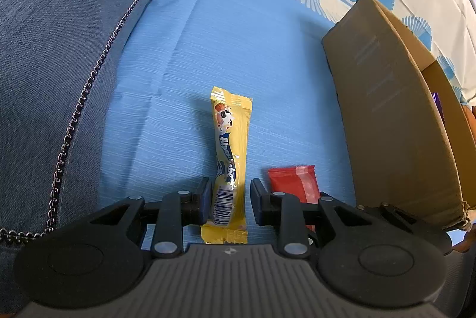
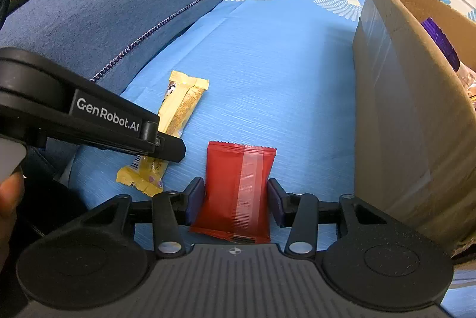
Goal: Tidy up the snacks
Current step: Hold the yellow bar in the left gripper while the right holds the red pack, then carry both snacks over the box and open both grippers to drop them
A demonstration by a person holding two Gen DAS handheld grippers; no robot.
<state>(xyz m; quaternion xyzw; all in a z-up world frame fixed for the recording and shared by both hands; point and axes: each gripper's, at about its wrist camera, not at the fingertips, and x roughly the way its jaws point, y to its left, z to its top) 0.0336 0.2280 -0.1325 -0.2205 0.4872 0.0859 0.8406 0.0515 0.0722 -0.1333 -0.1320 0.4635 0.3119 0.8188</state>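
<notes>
The left gripper [image 1: 227,200] points steeply down over a yellow snack bar [image 1: 230,157] that lies lengthwise on the blue patterned cloth [image 1: 261,65]. Its jaws straddle the bar's barcode end. The left pad looks to touch the wrapper, while a narrow gap shows at the right pad; the jaws are partly parted and not clamped on it.

The right gripper [image 2: 235,199] points down over a red snack packet [image 2: 238,190], which lies flat on the cloth with its seam strip facing up. The two pads stand just beside the packet's side edges. Whether they press on the wrapper cannot be told.

The two snacks lie near each other at the near edge of the cloth, the yellow bar to the left of the red packet. In the right wrist view the left gripper's black finger crosses over the bar's lower part.

A cardboard box [image 2: 395,110] stands at the right side of the cloth, close to the red packet. Its open top shows a purple item [image 2: 440,41] inside. A dark blue cushion [image 1: 65,35] with a beaded chain trim [image 1: 89,86] borders the cloth on the left. Part of a hand [image 2: 10,199] shows at the left edge of the right wrist view.
</notes>
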